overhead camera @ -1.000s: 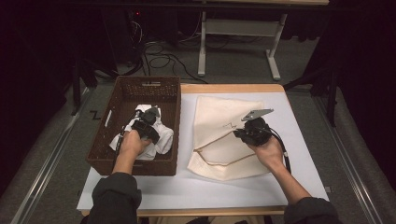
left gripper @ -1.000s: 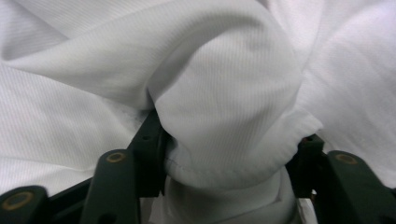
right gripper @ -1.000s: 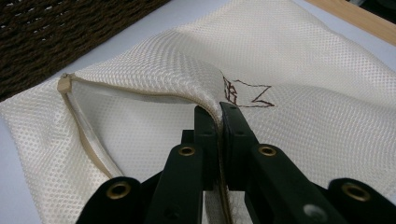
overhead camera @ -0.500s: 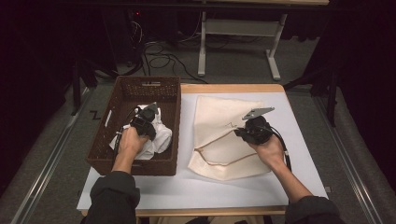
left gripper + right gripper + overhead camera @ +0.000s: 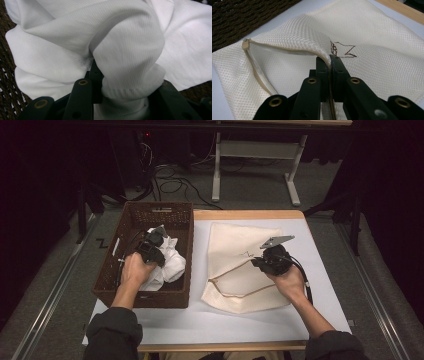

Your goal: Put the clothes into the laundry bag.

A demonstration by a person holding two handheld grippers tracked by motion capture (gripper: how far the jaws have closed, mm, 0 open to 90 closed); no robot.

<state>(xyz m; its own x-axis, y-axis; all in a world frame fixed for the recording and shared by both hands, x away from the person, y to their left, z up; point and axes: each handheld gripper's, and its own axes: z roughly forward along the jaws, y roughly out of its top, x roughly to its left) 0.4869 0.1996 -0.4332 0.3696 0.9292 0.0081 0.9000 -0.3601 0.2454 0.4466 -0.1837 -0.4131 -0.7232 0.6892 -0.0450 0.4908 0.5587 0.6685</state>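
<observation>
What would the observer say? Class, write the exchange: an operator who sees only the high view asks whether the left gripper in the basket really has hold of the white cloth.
Observer: Yes. The left gripper's jaws have just been closing, and a hemmed fold of the white cloth is bunched between them.
Operator: And the right one on the bag?
Observer: The right gripper is shut on the mesh bag's upper layer at the open zip edge, pinching it into a ridge.
Operator: Where is the zip pull?
Observer: The zip pull sits at the end of the opening nearest the basket.
</observation>
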